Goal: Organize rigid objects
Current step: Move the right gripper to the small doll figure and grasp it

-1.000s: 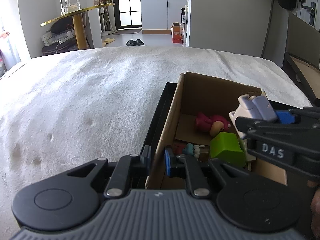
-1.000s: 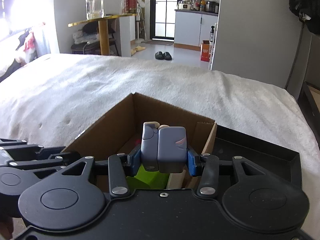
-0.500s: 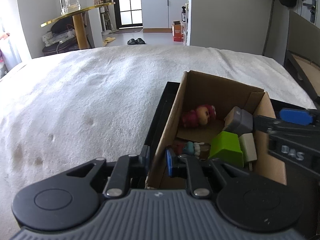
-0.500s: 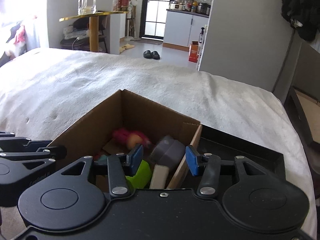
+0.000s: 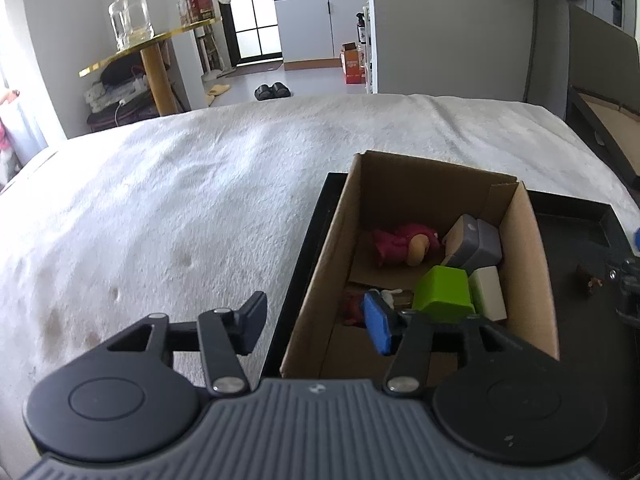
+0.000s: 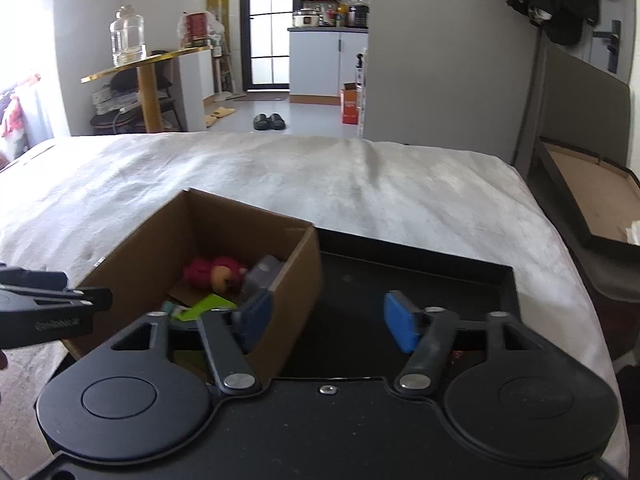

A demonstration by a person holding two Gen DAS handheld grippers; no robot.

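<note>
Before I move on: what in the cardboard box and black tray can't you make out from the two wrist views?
- Small toy at the cardboard box's near end, left wrist view: half hidden by the left claw's blue pad.
- Green block, right wrist view: mostly behind the right claw.
- Brown speck on the black tray: too small to identify.

White-blanketed bed fills the foreground; beyond it, grey floor with dark slippers, gold-topped side table bearing a glass jar at far left, glazed door, white kitchen cabinet, grey wall right.
</note>
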